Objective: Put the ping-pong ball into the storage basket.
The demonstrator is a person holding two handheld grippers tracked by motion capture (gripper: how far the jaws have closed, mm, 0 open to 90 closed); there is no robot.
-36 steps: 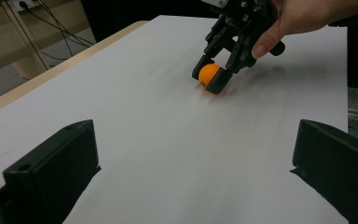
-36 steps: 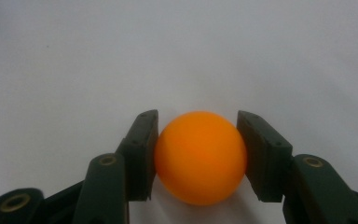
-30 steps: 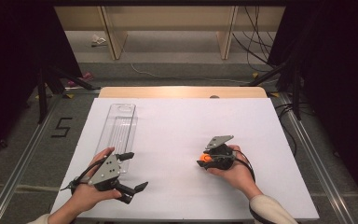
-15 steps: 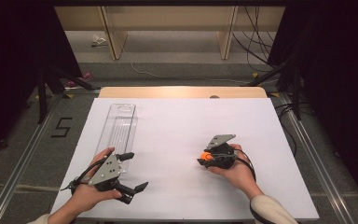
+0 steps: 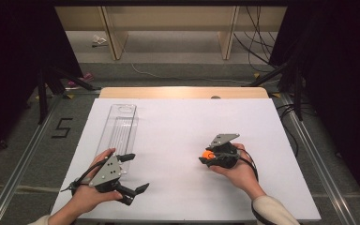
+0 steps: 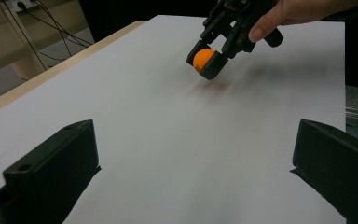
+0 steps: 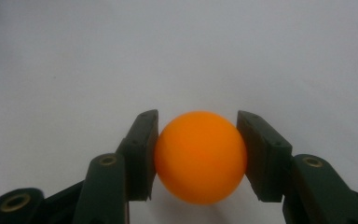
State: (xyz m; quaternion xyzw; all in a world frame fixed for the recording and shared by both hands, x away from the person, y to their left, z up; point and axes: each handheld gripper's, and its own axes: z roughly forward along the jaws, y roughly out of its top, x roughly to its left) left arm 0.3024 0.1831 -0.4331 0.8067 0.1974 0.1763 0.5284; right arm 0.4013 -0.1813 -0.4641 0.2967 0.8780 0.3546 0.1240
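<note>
Right gripper (image 5: 207,156) clamps a small, smooth orange plastic ball (image 7: 200,156) just above the white tabletop (image 5: 178,136); left gripper (image 5: 133,173) rests with jaws spread wide and nothing between them.

The right hand (image 5: 236,171) cups its gripper from behind, wrist low, jaws pointing toward the table's middle and tilted slightly down; both flat black matte pads press the round, glossy ball from opposite sides. The left hand (image 5: 86,197) lies on the near-left part of the table, its gripper angled toward the ball. Just beyond it sits a long, clear, ridged plastic tray (image 5: 118,133), flat on the matte white sheet, well apart from the ball.
</note>
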